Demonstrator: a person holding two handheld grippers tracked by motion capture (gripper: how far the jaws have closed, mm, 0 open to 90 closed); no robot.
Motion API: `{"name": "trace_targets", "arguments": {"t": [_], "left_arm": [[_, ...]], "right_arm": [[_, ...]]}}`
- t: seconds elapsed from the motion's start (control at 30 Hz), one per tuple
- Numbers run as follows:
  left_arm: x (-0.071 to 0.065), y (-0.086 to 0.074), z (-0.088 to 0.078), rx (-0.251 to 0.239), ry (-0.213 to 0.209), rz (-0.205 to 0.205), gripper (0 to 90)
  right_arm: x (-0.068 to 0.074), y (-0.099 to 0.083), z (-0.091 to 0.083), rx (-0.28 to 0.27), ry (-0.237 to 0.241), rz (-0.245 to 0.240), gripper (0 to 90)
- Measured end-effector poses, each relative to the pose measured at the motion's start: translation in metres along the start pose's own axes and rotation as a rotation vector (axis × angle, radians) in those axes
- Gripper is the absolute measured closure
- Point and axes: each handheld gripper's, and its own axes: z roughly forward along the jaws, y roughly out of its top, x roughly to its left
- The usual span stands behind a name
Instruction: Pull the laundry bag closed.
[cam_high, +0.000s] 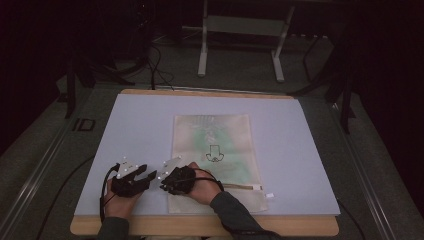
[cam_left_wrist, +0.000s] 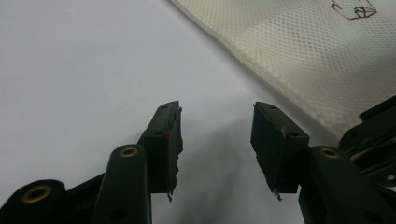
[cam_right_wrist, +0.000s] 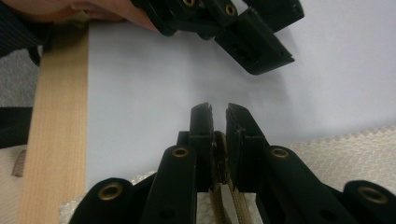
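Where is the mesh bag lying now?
In the high view the mesh bag lies mid-table on the table, its near left corner under the right gripper.

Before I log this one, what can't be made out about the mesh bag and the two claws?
- Mesh bag: its near left corner, high view, hidden under the right claw and hand.
- Zipper end: right gripper view, cut off by the bottom edge and covered by the shut jaws.
- Drawing on the bag: too small in the high view, cut off in the left gripper view.
- Left claw: open over the white board, holding nothing.
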Motion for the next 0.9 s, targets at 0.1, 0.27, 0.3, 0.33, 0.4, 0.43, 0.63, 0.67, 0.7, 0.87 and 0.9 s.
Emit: {"name": "trace_targets", "arguments": {"t": [0.1,0.27,0.3,0.33,0.4,0.43,0.63,0.67,0.7,0.87,0.9], "left_arm": [[0.0,0.0,0.0001,0.001,0.0,0.0,51.9],[-0.0001,0.0,0.0002,0.0,0.0,0.0,51.8],[0.0,0.0,0.0001,0.002,0.001,0.0,51.8],[0.0,0.0001,0.0002,0.003,0.0,0.0,51.8],[-0.0001,0.0001,0.0003,0.002,0.0,0.001,51.8],[-0.0002,0.0001,0.0004,0.002,0.0,0.001,51.8],[-0.0003,0.0,0.0004,0.001,0.0,0.002,51.8],[-0.0003,0.0,0.0005,0.001,0.0,0.001,51.8],[-0.0002,0.0001,0.0004,0.002,0.0,0.001,51.8],[-0.0002,0.0002,0.0006,0.004,0.001,0.002,51.7],[-0.0003,0.0002,0.0006,0.003,0.001,0.002,51.7]], "right_arm": [[0.0002,-0.0009,-0.0026,-0.01,0.003,0.0,81.3],[0.0001,-0.0027,-0.0025,-0.013,0.002,0.002,81.3],[0.0001,-0.0027,-0.0025,-0.013,0.002,0.002,81.3],[0.0,-0.0029,-0.0025,-0.017,0.003,0.006,81.3],[0.0001,-0.0029,-0.0024,-0.017,0.004,0.005,81.4],[0.0001,-0.0029,-0.0024,-0.017,0.004,0.004,81.4],[-0.0002,-0.0032,-0.0067,-0.029,0.003,0.007,81.4],[-0.0002,-0.0032,-0.0067,-0.029,0.003,0.007,81.4],[0.0,-0.0039,-0.0078,-0.033,-0.002,0.007,81.4],[0.0002,-0.0057,-0.0078,-0.035,0.001,0.01,81.4],[0.0008,-0.0064,-0.0068,-0.035,0.002,0.012,81.4]]}}
